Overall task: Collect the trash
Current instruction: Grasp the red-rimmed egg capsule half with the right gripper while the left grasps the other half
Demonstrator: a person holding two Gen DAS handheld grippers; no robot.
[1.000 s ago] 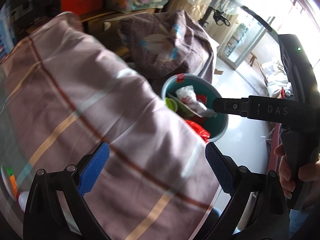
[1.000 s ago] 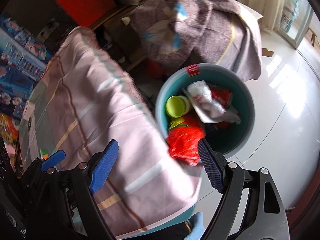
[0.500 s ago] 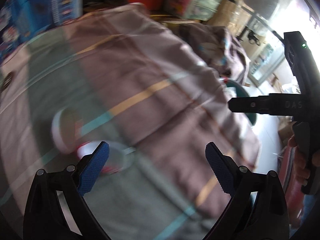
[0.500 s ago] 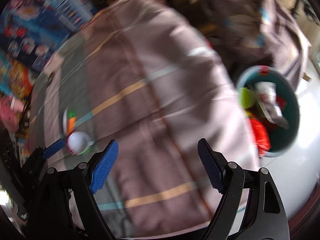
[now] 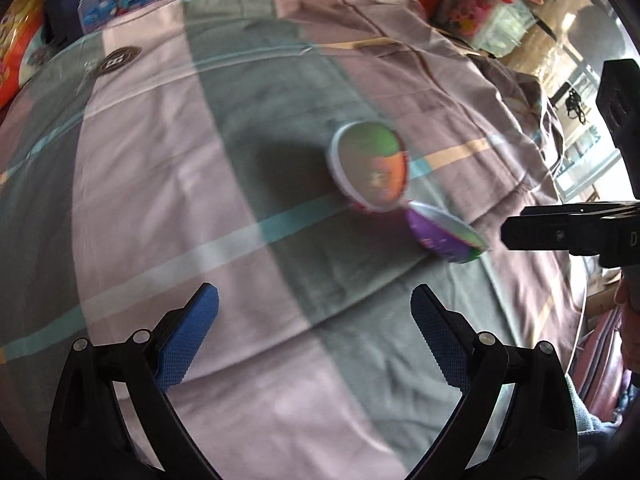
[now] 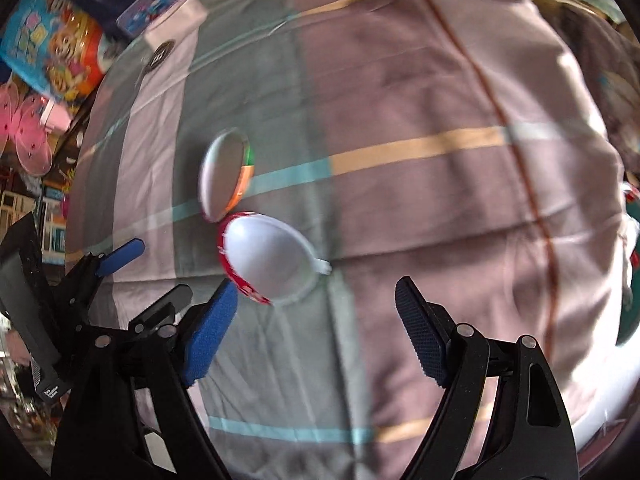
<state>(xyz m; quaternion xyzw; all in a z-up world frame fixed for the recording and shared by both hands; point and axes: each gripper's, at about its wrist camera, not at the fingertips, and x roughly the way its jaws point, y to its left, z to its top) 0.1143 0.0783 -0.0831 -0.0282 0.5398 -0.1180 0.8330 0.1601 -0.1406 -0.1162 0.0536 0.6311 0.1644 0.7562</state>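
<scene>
Trash here is two empty cups lying on their sides on the counter, touching or almost touching each other. In the right wrist view the nearer cup (image 6: 272,264) has a white inside, a red patterned outside and a small tab on its rim, with its mouth turned toward the camera; it lies just past the left finger of the right gripper (image 6: 316,320). The second cup (image 6: 226,176) lies just beyond it, to the far left, showing a white rim with green and orange on its side. In the left wrist view the same two appear further out: one cup (image 5: 370,168) faces the camera, blurred, green and orange within a white rim, and the other cup (image 5: 444,234), purple on its side, lies just right of it and a little nearer.

Both pairs of jaws stand wide apart with nothing between them. The left gripper (image 5: 316,320) hangs over bare cloth, both cups ahead of it.

One cloth (image 5: 160,160) covers the round counter, in pink and grey blocks crossed by teal, white and tan stripes, under a glass top whose edge (image 5: 48,64) shows at the far left.

At the far left, beyond the counter, stand colourful toy boxes (image 6: 60,48).
</scene>
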